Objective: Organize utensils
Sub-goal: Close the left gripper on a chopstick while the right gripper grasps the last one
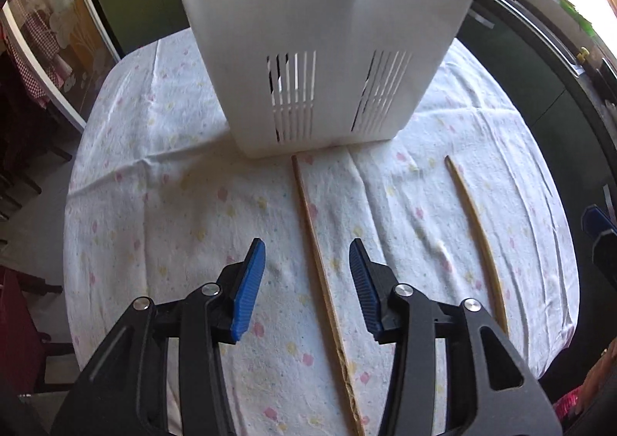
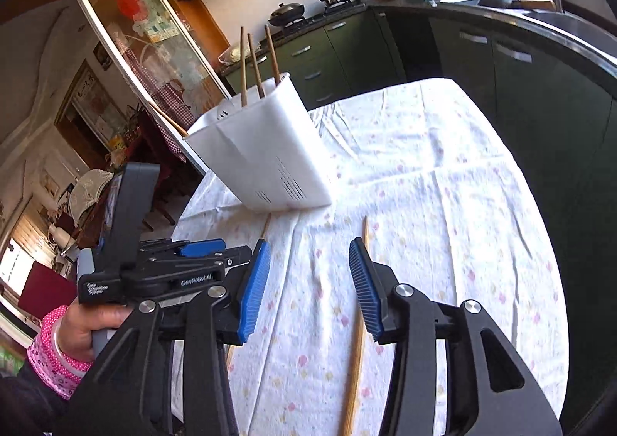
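A white slotted utensil holder (image 1: 320, 50) stands on the floral tablecloth (image 1: 193, 204). In the right wrist view the holder (image 2: 266, 162) has several wooden chopsticks (image 2: 254, 65) standing in it. Two loose wooden chopsticks lie on the cloth: one (image 1: 324, 281) runs between my left gripper's fingers, the other (image 1: 478, 239) lies further right. My left gripper (image 1: 307, 262) is open and empty above the first chopstick. My right gripper (image 2: 309, 262) is open and empty; the second chopstick (image 2: 356, 343) lies under its right finger. The first chopstick (image 2: 265, 227) shows by the holder's base.
The round table's edge drops off left and right. Dark green kitchen cabinets (image 2: 520, 61) and a counter with a stove (image 2: 308, 15) stand behind. A glass-door cabinet (image 2: 135, 38) is at the left. The left hand-held gripper body (image 2: 154, 270) sits close to my right gripper's left finger.
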Demonstrator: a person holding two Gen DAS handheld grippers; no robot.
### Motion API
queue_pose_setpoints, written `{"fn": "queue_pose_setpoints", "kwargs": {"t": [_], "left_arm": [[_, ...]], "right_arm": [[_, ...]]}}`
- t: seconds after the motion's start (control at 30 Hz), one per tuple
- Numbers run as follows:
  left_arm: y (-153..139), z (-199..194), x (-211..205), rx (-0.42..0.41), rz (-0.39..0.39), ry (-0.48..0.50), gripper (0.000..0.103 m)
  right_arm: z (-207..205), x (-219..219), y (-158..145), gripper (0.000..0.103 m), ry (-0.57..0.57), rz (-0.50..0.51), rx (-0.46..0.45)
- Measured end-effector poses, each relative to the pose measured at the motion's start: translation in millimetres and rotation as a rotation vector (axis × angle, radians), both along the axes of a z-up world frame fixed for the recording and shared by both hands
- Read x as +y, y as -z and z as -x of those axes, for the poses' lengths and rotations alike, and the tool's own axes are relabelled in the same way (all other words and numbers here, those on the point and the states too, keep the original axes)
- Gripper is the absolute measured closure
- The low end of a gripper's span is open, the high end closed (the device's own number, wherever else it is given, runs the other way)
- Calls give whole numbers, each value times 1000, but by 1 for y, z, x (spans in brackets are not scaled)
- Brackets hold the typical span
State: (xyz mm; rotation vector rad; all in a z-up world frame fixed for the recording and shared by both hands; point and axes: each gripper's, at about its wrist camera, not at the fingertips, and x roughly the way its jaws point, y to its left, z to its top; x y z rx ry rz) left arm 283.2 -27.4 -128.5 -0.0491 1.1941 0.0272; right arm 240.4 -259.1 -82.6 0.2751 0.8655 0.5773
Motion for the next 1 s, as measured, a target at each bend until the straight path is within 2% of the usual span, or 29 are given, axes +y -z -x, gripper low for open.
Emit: {"fn": "queue_pose_setpoints", "kwargs": {"t": [0.13,0.33,0.47,0.53,0.6,0.67,0.7,1.0], "left_arm": [[21,-7,4,70,25,-69,60],[25,-6,-1,48,-9,-114,62],[21,-1,-7,21,-17,-99,79],[20,2,-10,21,-7,-91,97],[20,2,-11,20,10,-84,97],[19,3,-11,23,36,-77,97],[18,5,-10,26,51,-77,97],[-2,34,6,-54,119,-42,97]], "right_arm": [[6,-11,10,58,7,-18,17],[0,-17,13,55,5,-35,29],[-5,-10,22,50,-10,-1,58],[-10,-3,29,50,-17,24,75],[-15,6,35,50,-13,86,75],[-18,15,40,62,-12,156,64],[-18,21,42,65,-14,189,60],[-35,58,63,65,-48,342,76]]}}
